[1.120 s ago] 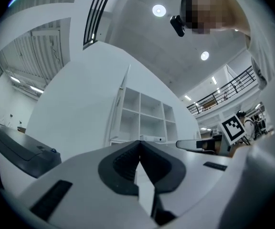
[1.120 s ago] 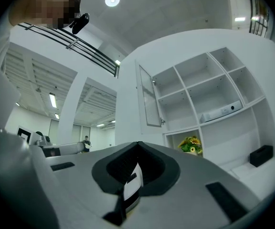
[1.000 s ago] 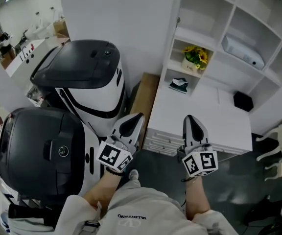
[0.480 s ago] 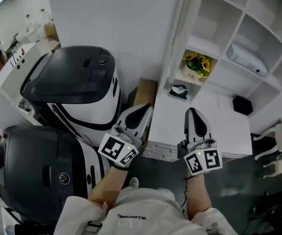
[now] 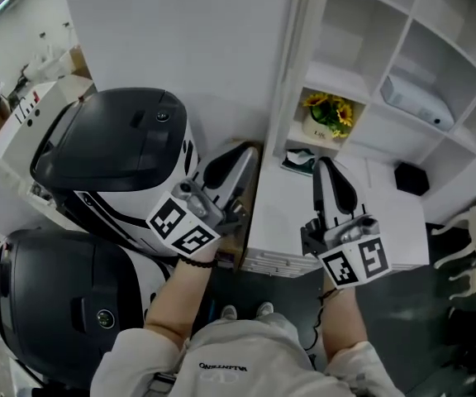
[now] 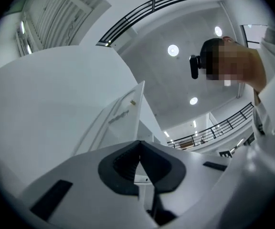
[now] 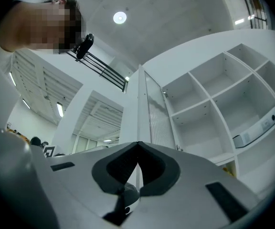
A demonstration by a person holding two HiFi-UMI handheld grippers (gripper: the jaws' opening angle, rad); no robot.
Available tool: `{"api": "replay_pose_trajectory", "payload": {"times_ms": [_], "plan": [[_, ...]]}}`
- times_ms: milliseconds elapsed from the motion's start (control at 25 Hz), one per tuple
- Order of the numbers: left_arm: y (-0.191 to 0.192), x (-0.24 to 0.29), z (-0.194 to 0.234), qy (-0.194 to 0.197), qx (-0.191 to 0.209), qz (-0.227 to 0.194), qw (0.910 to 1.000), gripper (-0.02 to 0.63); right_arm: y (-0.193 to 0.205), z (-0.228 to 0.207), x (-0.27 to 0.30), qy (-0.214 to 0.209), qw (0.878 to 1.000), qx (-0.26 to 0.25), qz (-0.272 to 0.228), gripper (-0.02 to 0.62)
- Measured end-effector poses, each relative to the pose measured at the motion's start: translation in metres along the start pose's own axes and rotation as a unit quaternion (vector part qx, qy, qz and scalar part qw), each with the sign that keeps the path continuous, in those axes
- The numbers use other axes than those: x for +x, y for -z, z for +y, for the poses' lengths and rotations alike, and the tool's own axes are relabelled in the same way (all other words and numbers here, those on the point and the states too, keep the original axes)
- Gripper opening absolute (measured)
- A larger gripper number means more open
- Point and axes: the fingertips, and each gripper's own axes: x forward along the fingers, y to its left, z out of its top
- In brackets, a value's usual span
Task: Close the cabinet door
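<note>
Though empty, both hand-held grippers (image 5: 245,150) (image 5: 324,164) nose-up.

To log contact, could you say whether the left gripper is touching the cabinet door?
Cannot tell. The head view puts the left gripper by the cabinet door, no plain gap or contact.

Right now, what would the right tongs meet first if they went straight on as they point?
Probably the edge of the open cabinet door, dead ahead of the right tongs; depth is unclear.
</note>
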Motion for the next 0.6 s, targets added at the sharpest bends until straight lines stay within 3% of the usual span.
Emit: {"api": "replay_pose_trajectory", "payload": {"times_ms": [400, 600], "plan": [[-0.041, 0.063, 0.01, 0.058, 0.008, -0.038, 0.9976, 0.005, -0.043, -0.008, 0.048, -0.071, 0.997, 0.024, -0.037, 0.011], [-0.065, 0.092, 0.018, 0.096, -0.007, -0.063, 0.9934, 0.008, -0.064, -0.008, 0.066, -0.094, 0.994, 0.025, -0.057, 0.011]]}}
